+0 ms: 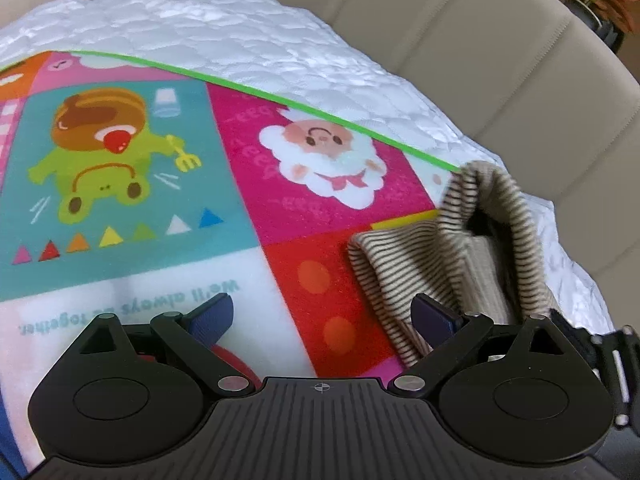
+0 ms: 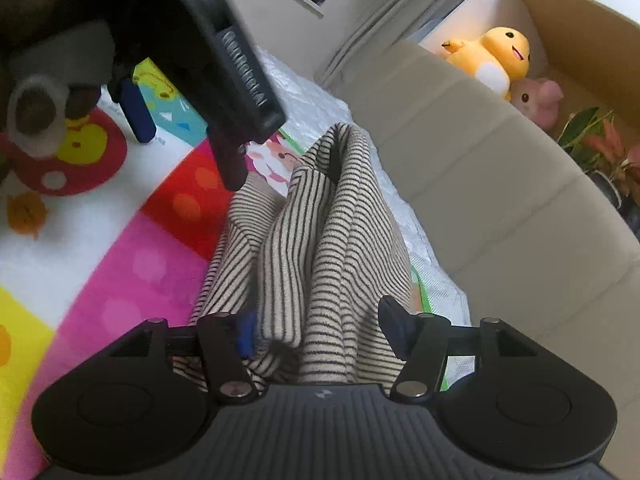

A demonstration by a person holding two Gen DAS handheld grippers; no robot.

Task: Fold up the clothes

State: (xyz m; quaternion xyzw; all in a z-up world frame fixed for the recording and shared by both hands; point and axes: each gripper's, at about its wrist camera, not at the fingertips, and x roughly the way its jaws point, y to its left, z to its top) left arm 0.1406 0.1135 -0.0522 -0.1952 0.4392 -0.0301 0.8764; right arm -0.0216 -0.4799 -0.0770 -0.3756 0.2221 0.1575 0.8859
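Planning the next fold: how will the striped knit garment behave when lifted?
The beige, dark-striped knit garment is probably floppy: it already drapes in soft bunched folds. Likely light, and it may drag along the colourful cartoon blanket.

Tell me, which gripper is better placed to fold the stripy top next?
The right gripper, probably. The stripy top is bunched between its fingers. The left gripper is open above the colourful blanket, with the top just beside one finger.
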